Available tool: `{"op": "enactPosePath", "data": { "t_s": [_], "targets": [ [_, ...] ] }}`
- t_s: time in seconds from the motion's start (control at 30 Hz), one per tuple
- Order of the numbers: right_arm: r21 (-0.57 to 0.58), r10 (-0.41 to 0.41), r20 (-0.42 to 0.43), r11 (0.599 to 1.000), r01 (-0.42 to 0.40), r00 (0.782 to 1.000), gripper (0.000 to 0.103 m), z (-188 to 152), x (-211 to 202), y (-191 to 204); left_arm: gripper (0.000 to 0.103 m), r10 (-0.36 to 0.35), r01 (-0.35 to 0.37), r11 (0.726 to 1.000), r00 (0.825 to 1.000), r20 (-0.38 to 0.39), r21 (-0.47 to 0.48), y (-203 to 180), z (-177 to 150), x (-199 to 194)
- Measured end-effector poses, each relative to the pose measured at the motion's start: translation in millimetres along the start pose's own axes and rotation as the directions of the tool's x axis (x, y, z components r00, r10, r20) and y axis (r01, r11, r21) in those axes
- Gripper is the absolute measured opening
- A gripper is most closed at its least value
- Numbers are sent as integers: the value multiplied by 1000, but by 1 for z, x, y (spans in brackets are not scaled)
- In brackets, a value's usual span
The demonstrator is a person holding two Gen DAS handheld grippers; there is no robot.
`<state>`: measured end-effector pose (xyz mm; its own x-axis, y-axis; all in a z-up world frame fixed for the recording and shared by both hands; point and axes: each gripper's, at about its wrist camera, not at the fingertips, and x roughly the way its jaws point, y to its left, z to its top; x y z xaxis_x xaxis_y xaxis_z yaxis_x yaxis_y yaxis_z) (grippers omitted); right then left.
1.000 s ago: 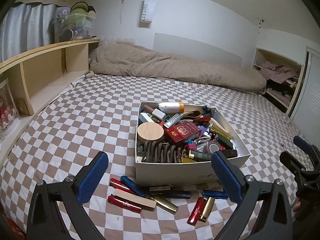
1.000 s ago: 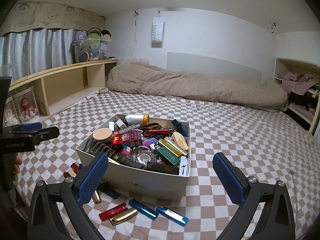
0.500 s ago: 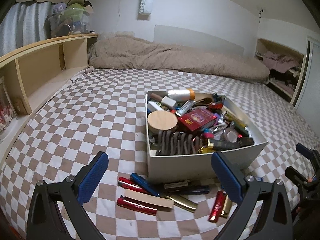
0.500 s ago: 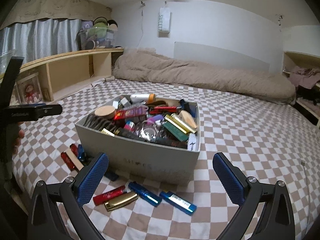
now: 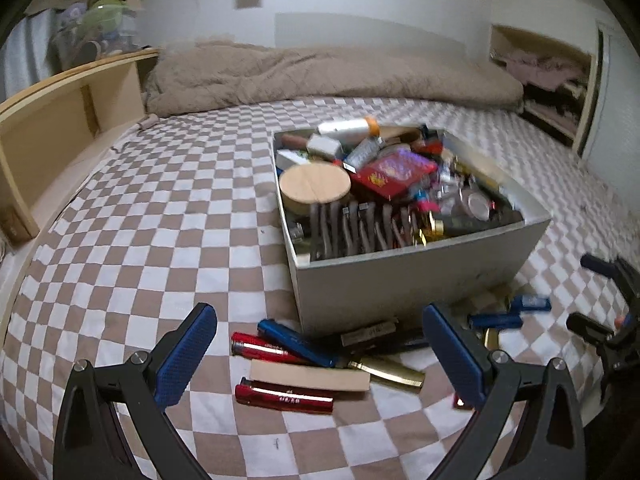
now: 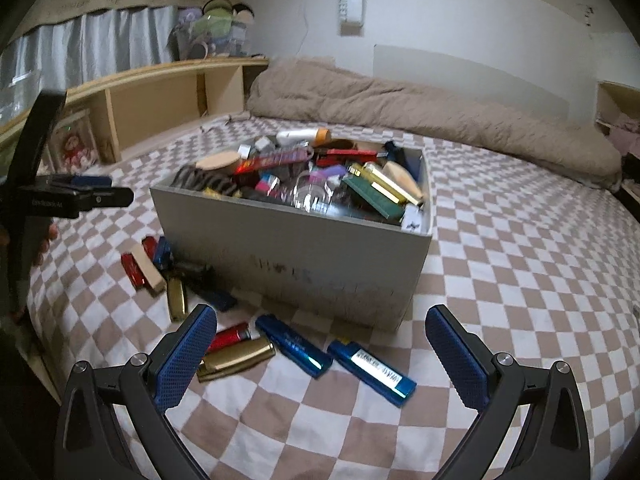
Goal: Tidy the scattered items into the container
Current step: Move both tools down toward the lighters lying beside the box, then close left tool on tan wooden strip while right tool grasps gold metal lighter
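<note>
The scattered lighters lie on the checkered bed against the near wall of the grey box (image 6: 292,264), which is already heaped with small things. On the left side a red lighter (image 5: 284,393) lies nearest, just beside a tan slab-shaped case (image 5: 308,375), with a second red lighter (image 5: 264,349), a blue lighter (image 5: 296,342) and a gold lighter (image 5: 386,372) crowded close behind. On the right side sit a gold lighter (image 6: 236,360), a small red one (image 6: 230,335) and two blue lighters (image 6: 294,345) (image 6: 372,372), each clear of its neighbour. These are likely light, stiff and glossy (so prone to slip or skid on the soft cover); a pinch across the narrow width near the middle seems safest. The left tongs (image 5: 320,356) and right tongs (image 6: 320,356) both stand spread wide, holding nothing, low over their piles.
</note>
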<state>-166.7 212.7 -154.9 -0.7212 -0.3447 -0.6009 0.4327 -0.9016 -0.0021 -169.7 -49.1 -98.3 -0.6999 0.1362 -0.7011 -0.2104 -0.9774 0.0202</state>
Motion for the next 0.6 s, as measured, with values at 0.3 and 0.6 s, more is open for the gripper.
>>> {"op": "enactPosePath", "data": {
  "t_s": [0.3,0.6],
  "targets": [
    [-19,33,-111,999,-35,993,103,-24,29,7,103,14,-6,996,996,-89,94,6,-19,32],
    [-18,49,-162,998,-53,986,103,-35,41,9,103,-63,92,985,979,-193,145,2,-36,58]
  ]
}}
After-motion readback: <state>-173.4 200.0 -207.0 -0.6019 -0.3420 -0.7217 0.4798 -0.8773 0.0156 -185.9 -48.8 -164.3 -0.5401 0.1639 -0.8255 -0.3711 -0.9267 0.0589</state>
